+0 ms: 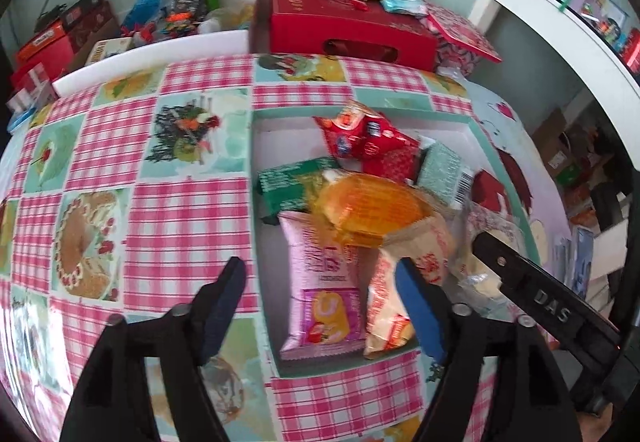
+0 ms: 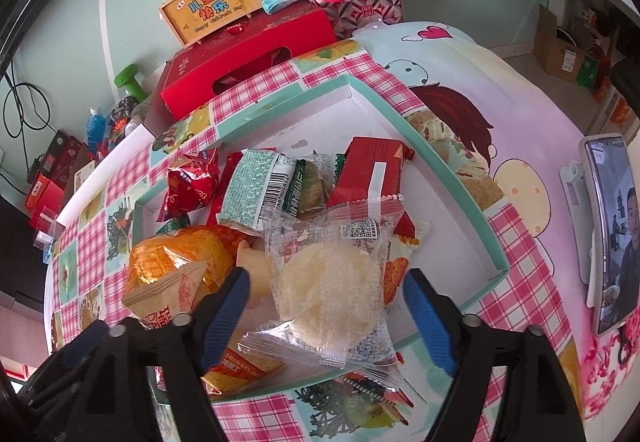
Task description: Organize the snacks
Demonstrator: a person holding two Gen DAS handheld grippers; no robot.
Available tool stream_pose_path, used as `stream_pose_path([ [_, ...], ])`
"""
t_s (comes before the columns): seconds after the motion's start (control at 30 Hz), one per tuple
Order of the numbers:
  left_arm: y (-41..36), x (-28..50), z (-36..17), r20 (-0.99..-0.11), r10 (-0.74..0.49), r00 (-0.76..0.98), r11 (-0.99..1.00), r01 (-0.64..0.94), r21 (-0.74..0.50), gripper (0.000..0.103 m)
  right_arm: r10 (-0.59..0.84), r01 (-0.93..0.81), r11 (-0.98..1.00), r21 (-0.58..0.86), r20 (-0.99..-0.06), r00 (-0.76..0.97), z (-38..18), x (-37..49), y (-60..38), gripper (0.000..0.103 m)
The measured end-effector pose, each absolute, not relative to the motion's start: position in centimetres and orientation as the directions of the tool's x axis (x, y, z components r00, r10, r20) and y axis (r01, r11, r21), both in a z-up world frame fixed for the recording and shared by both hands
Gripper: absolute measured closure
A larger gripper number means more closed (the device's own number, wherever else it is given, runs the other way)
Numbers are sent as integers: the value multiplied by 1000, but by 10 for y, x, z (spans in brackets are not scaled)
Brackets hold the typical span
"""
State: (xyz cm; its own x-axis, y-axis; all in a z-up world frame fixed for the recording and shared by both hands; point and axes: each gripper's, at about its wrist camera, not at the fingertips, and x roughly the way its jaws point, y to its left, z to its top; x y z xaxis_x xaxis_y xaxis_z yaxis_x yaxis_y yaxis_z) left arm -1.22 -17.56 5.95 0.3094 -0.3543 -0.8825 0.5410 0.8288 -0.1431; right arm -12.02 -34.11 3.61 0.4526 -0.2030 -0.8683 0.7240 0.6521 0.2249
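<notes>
Two tools hover with jaws spread, gripping nothing: the left tool (image 1: pixel 320 306) and the right tool (image 2: pixel 326 306), both above the teal-rimmed tray (image 2: pixel 496 242) on the checked desk (image 1: pixel 180 209). The snacks lie in the tray; a clear-wrapped pastry (image 2: pixel 332 282) shows a QR code. A yellow box (image 2: pixel 208 11) reads "Happy Children's Day".

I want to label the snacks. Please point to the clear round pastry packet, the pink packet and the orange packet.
clear round pastry packet (image 2: pixel 334 282), right wrist view, on the pastry.
pink packet (image 1: pixel 324 282), left wrist view, middle.
orange packet (image 1: pixel 372 207), left wrist view, top face.
</notes>
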Motion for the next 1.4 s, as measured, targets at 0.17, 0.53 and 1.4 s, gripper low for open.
stream_pose_path([
  [0.17,-161,1,60,-882,-294,368,883,459,-103,18,-203,716,661,223,-866,457,37,-118,-339,14],
  [0.53,-138,20,47,-887,-119,447,949,314,30,7,-214,702,679,213,-858,467,38,-114,-335,0],
  [1.4,-112,26,59,-884,-121,451,960,281,12,7,-216,612,765,201,-815,538,61,-103,-299,0],
])
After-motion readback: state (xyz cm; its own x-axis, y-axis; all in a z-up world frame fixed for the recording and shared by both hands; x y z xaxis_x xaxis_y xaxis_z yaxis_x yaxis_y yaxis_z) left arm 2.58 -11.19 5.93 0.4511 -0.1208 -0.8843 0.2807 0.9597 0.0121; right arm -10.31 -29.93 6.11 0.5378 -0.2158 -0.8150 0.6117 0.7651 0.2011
